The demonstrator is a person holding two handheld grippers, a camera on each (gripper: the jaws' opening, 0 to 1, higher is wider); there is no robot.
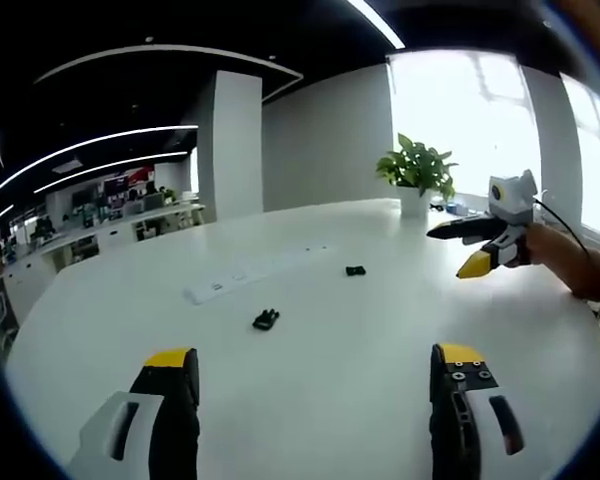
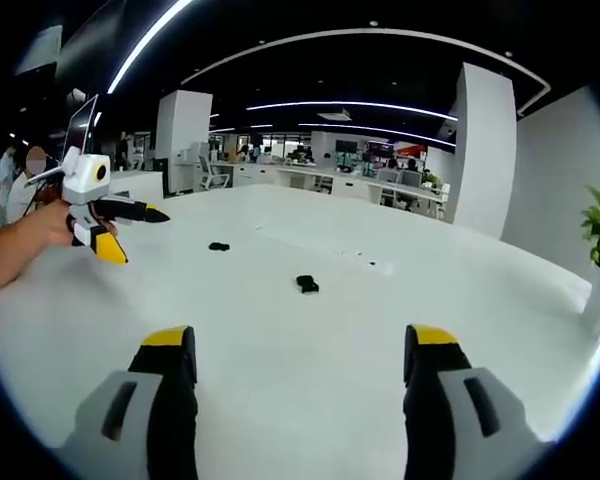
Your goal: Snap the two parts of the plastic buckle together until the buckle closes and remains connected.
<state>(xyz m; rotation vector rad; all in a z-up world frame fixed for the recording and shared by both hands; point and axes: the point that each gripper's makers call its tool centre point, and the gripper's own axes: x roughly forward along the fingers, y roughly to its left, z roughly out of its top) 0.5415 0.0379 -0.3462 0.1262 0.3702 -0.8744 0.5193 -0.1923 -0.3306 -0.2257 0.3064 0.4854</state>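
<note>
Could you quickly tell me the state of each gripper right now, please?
Left gripper: open, holding nothing, above the table.
Right gripper: open, holding nothing; both buckle parts lie apart on the table.

A big white table [image 1: 310,340] takes up most of the room. A green plant [image 1: 417,165] in a white pot [image 1: 414,203] stands on the table at about 1 o'clock in the left gripper view. Far back at 10 o'clock are desks [image 1: 100,235] with what may be computer screens, and long lights [image 2: 380,40] curve across the dark ceiling.
</note>
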